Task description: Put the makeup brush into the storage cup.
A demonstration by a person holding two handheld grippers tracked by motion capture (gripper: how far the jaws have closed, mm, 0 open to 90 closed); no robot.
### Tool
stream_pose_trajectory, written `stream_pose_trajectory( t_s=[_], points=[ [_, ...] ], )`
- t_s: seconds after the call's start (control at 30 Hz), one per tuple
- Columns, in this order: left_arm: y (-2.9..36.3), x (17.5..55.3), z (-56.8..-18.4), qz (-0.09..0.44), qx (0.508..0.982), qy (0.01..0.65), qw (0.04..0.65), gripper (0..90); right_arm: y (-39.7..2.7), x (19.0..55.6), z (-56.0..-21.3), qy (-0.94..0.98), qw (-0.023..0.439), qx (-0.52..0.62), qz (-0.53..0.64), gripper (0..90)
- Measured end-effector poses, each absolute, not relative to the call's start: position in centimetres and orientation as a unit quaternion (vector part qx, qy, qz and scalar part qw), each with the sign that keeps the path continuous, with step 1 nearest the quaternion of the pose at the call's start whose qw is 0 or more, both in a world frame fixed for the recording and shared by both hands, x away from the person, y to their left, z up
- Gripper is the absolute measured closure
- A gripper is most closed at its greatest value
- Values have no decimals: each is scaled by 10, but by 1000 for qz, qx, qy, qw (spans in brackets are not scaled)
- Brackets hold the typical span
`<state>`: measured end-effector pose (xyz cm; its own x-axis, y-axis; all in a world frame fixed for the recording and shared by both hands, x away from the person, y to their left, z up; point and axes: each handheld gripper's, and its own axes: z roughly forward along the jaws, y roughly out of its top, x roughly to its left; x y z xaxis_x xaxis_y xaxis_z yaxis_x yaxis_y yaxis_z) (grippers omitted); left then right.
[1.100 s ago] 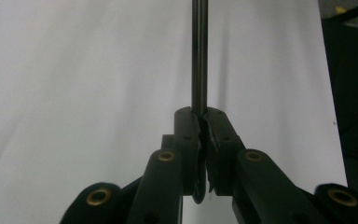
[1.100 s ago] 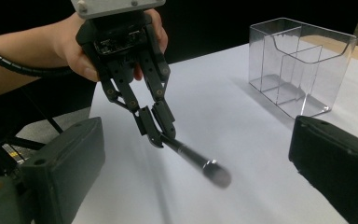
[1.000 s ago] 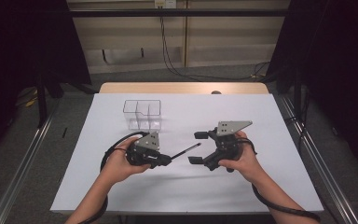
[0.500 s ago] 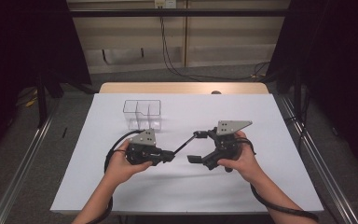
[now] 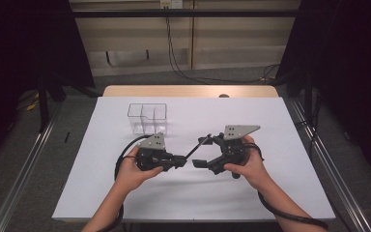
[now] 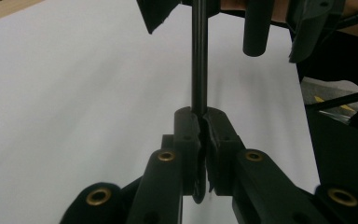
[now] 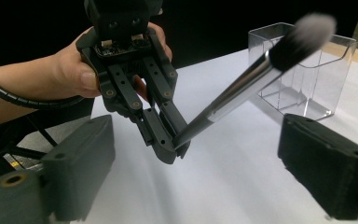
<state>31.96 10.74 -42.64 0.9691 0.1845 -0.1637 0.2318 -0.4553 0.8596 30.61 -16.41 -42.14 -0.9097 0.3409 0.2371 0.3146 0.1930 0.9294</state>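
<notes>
1. The left gripper (image 5: pixel 181 160) clamps the handle end of the makeup brush (image 7: pixel 242 95).
2. The right gripper (image 5: pixel 204 152) has open jaws that have just been closing around the brush; it is not pinched yet.
3. Close on the ferrule squarely before the left lets go.
4. In the high view the brush is above the table (image 5: pixel 270 193) between the grippers, at 5 o'clock from the clear organizer (image 5: pixel 147 117); its long axis and bristles point to 2 o'clock.

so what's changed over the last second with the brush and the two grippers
The brush, clamped at its handle end by the left gripper, has swung up so its bristle end sits between the right gripper's jaws, which have just been closing but do not yet press on it. Both hands and the clear organiser stayed put.
</notes>
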Motion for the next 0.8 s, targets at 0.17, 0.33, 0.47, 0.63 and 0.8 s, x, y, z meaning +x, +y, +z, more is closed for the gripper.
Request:
stream_pose_trajectory(
  t_s=[0.17, 0.33, 0.47, 0.63, 0.8],
  points=[
    [106, 320, -427, -23, 850, 121, 511, 842, -165, 307, -422, 775, 12, 210, 596, 220],
    [104, 320, -428, -25, 848, 124, 515, 842, -166, 307, -422, 776, 12, 210, 595, 335],
    [103, 320, -429, -23, 847, 126, 517, 841, -166, 307, -422, 776, 14, 211, 594, 466],
    [101, 320, -429, -25, 843, 131, 520, 841, -167, 306, -423, 776, 13, 216, 593, 613],
    [98, 320, -430, -27, 841, 137, 523, 841, -167, 306, -423, 773, 7, 220, 595, 712]
  ],
)
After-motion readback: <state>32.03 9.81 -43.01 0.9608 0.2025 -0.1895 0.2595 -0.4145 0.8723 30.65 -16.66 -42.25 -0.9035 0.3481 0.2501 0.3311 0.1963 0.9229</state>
